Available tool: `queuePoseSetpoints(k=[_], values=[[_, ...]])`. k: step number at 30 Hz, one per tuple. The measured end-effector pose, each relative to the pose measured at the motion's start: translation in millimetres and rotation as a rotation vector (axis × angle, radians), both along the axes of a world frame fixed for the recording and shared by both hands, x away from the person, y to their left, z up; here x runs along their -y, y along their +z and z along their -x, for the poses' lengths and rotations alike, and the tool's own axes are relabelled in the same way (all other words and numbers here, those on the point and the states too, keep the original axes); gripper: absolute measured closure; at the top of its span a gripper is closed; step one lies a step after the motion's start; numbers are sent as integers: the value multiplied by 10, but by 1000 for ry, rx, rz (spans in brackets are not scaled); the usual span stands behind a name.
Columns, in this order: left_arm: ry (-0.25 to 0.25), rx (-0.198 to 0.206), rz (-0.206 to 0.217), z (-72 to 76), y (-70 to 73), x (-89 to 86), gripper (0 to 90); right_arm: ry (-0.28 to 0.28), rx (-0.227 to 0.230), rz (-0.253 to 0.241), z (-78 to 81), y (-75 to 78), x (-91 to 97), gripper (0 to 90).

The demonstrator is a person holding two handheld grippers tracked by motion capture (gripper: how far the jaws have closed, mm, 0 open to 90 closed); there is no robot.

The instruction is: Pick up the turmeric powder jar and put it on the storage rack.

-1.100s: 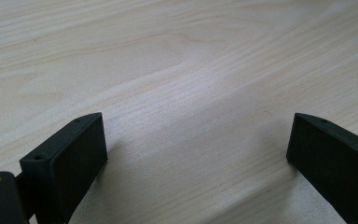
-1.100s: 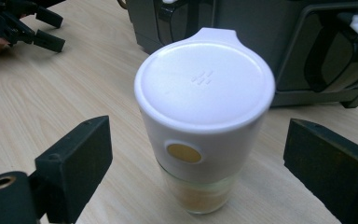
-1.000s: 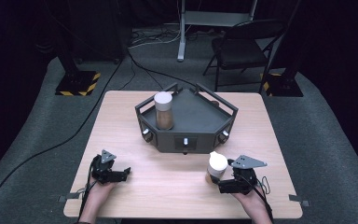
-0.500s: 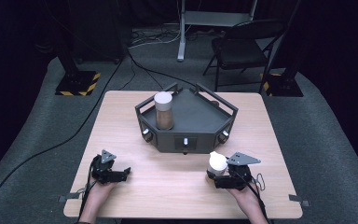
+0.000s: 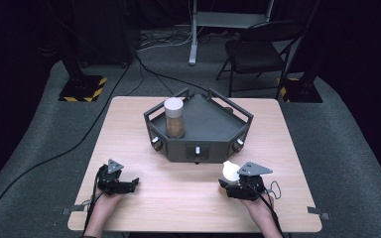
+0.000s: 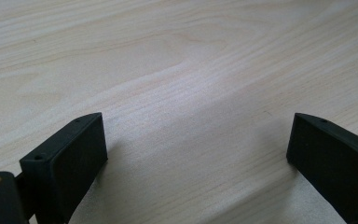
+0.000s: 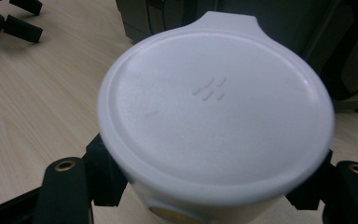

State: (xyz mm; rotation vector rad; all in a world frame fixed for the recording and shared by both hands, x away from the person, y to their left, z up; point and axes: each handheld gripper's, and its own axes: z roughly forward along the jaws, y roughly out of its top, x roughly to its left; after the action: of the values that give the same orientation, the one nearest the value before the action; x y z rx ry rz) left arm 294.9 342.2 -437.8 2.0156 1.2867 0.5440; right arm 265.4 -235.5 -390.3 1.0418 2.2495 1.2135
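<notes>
Closing your right gripper (image 5: 229, 181), you now have its fingers clamped on the white-lidded jar (image 7: 214, 116) near the desk's (image 5: 188, 198) front edge, ready for lifting; left gripper (image 5: 131, 184) fingers rest apart.

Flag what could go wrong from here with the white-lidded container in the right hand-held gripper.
1. The right hand-held gripper, whose jaws have just been closing, clamps the white-lidded container below its lid; the container may tilt or slip when lifted.
2. The dark tray stands right behind it; a forward swing could knock the container against its wall.
3. A similar jar already stands on the tray, so placing nearby could bump it.
</notes>
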Motion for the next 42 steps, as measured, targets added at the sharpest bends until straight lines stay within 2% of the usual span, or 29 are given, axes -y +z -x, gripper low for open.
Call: queuePoseSetpoints(k=[10,19,42], values=[[-2,2,0,-1,-2,10,46,3,-14,3,-4,55,26,292],[-6,2,0,-1,-3,12,47,1,-6,0,5,132,79,291],[-11,1,-2,0,1,16,47,4,20,25,-64,465,120,292]])
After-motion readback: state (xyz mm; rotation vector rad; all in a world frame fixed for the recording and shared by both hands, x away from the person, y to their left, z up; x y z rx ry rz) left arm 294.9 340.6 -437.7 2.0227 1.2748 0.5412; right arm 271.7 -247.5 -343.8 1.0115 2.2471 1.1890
